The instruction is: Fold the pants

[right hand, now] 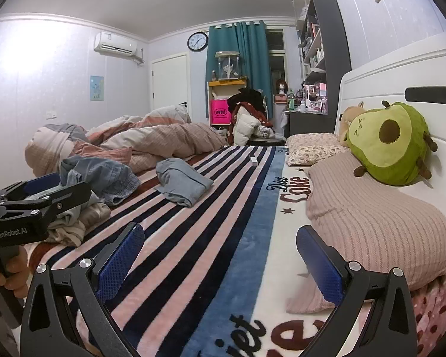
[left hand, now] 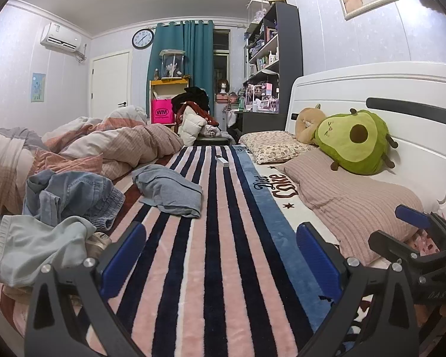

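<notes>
A crumpled pile of denim and pale blue pants lies on the left side of the striped blanket. A loosely bunched grey-blue garment sits apart from it, further along the stripes. My left gripper hovers open over the blanket, just right of the pile, holding nothing. My right gripper is open too, empty, over the blanket's blue band near the pillows. Each gripper shows in the other's view: the right gripper at the right edge, the left gripper beside the pile.
A rumpled duvet fills the bed's far left. Pillows, an avocado plush and a white headboard line the right side. A small white object lies on the blanket. A hand grips the left handle.
</notes>
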Demonstrator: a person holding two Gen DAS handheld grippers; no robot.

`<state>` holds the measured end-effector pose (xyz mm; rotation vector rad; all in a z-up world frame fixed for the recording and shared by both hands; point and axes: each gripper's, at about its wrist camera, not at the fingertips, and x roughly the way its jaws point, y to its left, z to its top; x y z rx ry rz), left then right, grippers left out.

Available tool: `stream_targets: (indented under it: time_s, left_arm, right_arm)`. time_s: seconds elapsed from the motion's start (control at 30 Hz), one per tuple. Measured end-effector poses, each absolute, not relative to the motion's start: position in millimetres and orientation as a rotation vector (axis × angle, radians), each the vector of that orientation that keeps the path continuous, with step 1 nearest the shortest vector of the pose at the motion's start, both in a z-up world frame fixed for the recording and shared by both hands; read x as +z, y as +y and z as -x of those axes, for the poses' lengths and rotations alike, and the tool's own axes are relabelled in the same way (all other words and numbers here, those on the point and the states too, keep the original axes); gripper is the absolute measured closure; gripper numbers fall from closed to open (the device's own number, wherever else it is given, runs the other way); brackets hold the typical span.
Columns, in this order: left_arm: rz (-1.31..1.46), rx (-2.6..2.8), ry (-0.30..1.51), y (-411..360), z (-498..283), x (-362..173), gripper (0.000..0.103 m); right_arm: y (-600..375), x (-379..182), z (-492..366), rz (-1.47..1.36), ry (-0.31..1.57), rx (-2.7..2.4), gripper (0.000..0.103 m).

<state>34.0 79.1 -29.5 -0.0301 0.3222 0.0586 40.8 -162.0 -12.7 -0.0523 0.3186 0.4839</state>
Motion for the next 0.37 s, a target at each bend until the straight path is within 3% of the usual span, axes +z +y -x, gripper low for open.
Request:
stream_targets:
  time_s: [0.37]
  left_arm:
    - [0.027, 0.061, 0.322, 80.2, -31.7, -29.4, 0.003]
  right_arm:
    - [-163.2, -13.1, -41.5, 0.052, 0.320, 0.483, 0.001]
